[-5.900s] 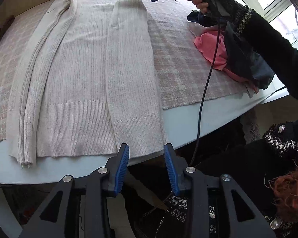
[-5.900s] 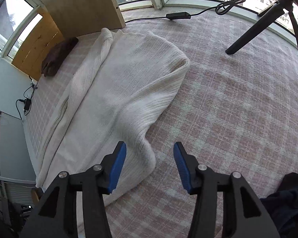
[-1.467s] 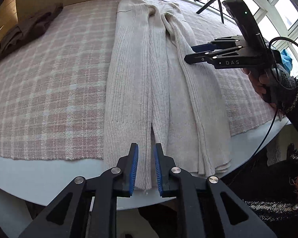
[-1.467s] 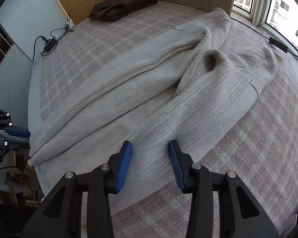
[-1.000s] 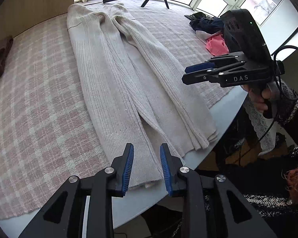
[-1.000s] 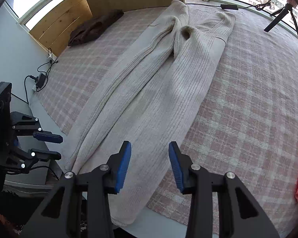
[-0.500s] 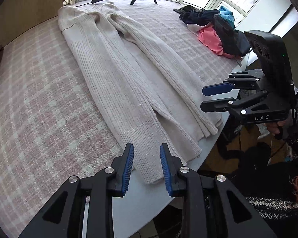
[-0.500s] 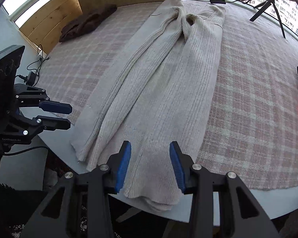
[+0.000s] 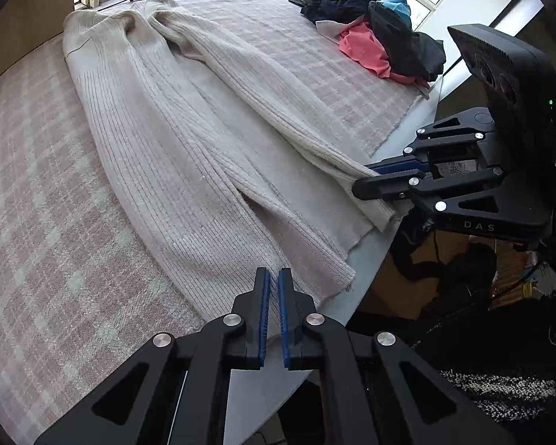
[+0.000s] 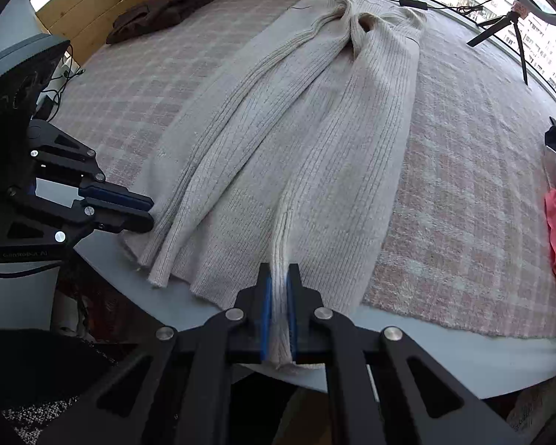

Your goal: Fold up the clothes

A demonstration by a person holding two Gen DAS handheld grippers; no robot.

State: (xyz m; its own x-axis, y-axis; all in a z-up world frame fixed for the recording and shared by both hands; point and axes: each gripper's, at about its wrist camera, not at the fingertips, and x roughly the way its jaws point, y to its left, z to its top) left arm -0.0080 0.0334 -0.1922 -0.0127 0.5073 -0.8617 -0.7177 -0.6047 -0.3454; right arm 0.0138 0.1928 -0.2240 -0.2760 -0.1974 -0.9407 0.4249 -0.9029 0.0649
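A long cream ribbed sweater point(image 9: 189, 141) lies flat on the plaid cloth, sleeves folded in, its hem at the table's near edge. My left gripper point(image 9: 273, 278) sits at the hem's left corner, its blue pads nearly together with cream knit showing in the slit. In the right wrist view the left gripper point(image 10: 150, 211) pinches the sweater point(image 10: 307, 141) at its left edge. My right gripper point(image 10: 278, 278) is shut on a bunched ridge of the hem on the right side. In the left wrist view the right gripper point(image 9: 359, 181) clamps the end of the folded right side.
A pile of dark, pink and blue clothes point(image 9: 381, 44) lies at the far right of the plaid cloth point(image 9: 37, 185). A brown garment point(image 10: 163, 11) sits at the far left. A tripod point(image 10: 507, 26) and a cable stand by the window. The pale table rim point(image 10: 426, 348) runs below the hem.
Both grippers have come down onto the sweater's hem and their jaws have gone from apart to shut on it. The right side of the hem is now bunched up.
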